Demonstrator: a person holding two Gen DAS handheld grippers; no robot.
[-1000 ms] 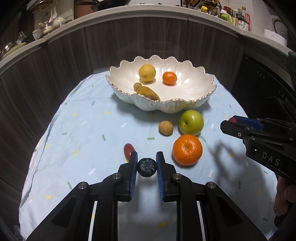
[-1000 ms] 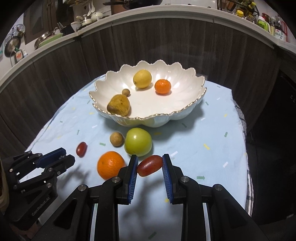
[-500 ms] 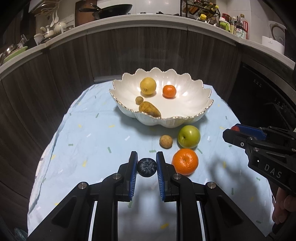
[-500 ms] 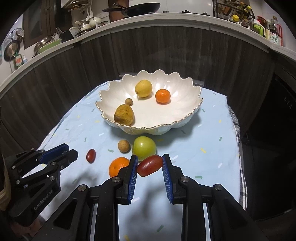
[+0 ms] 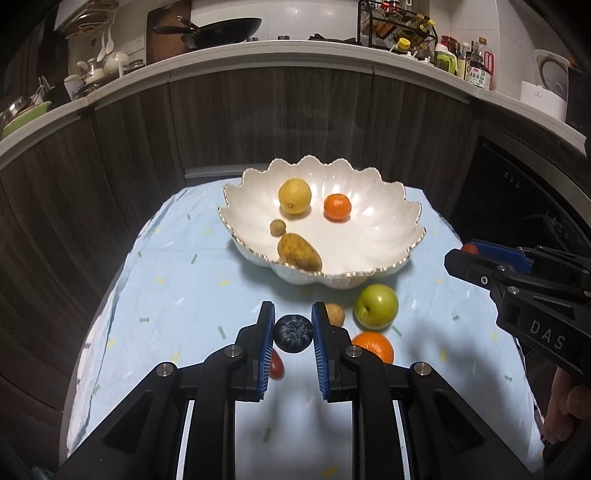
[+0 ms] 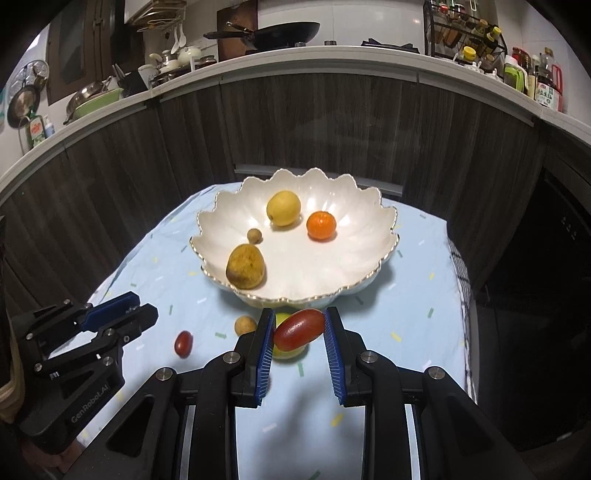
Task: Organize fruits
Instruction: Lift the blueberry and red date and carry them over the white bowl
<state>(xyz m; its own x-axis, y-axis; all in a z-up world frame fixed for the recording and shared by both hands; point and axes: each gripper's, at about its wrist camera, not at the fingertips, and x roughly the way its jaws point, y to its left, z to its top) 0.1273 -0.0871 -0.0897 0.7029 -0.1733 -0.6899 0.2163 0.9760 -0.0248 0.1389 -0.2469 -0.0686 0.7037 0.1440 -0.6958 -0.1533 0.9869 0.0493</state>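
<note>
white gold-rimmed bowl, pale blue confetti-flecked tablecloth, yellow lemon, green apple

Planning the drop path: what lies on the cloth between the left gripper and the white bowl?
In the left wrist view, only bare cloth lies straight ahead of the left gripper up to the white bowl; a small brown fruit sits just right.

Place: a home kitchen, probably.
Counter: a pale worktop is running over dark wood cabinets.
Cookware: a black wok is sitting there.
Condiments: bottles are crowding a rack.
</note>
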